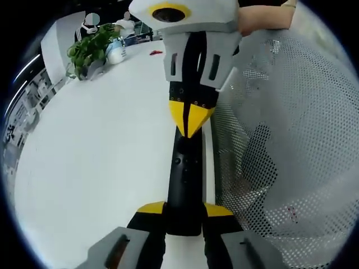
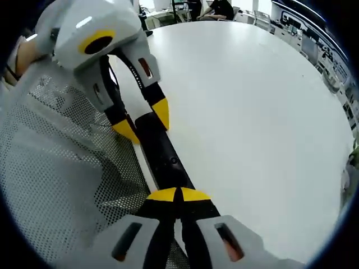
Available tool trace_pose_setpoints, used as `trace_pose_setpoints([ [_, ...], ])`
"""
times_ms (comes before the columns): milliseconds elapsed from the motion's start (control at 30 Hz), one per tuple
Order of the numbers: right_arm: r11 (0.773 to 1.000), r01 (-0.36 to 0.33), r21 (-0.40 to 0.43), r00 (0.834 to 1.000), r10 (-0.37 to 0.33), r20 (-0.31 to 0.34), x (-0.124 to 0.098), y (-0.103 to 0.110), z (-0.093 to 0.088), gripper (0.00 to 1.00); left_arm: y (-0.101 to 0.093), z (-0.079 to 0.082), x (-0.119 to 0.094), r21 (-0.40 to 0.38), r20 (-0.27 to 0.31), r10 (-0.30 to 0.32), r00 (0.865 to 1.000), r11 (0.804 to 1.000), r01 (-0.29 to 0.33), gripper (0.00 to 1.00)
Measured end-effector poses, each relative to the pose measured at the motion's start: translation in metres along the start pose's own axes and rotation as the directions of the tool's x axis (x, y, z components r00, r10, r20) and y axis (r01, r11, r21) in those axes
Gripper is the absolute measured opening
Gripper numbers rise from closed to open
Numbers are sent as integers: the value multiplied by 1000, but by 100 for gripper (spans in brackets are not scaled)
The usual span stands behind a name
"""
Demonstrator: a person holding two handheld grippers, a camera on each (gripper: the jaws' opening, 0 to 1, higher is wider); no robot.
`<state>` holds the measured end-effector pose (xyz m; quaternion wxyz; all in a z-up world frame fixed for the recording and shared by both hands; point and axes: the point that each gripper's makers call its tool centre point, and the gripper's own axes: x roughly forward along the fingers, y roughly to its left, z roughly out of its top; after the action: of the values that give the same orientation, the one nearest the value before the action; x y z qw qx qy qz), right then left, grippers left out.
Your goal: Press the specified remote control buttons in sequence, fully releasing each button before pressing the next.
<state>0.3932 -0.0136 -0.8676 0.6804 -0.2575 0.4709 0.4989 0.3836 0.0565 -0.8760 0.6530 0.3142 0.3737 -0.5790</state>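
Left gripper (image 1: 185, 216) has its yellow-tipped jaws clamped either side of the near end of the black remote (image 1: 185, 179), pinning it where the white table (image 1: 95, 168) meets the perforated mesh panel (image 1: 280, 140). The remote runs straight out along the gripper's own line, buttons facing up. Coming in from the far end is the right gripper (image 2: 178, 195), jaws pinched together into one yellow point with nothing between them, that point resting on or just above the remote's top face; whether it is really pressing I cannot tell. So the two tools face each other along the remote's long axis, one at each end. To my eye the left only steadies and the right does the pressing, so any next button lies up or down that axis.
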Motion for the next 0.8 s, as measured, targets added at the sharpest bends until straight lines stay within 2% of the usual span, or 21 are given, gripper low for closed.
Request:
trace_pose_setpoints([
  [167,1000,9,-27,1000,-9,2,0,1,0,0,0,0,0,0,1,-1,1000,1000,1,24],
  [367,990,41,-135,999,-44,-19,1,2,1,0,0,0,0,0,0,-1,1000,1000,1,24],
  [500,968,64,-241,996,-78,-49,2,2,1,0,0,0,0,1,-1,-1,1000,1000,1,24],
  [633,965,67,-253,995,-84,-58,2,2,1,0,0,0,0,2,0,-2,1000,1000,2,24],
  [800,975,56,-213,997,-67,-43,2,0,1,0,0,0,0,0,0,-1,1000,1000,1,24],
])
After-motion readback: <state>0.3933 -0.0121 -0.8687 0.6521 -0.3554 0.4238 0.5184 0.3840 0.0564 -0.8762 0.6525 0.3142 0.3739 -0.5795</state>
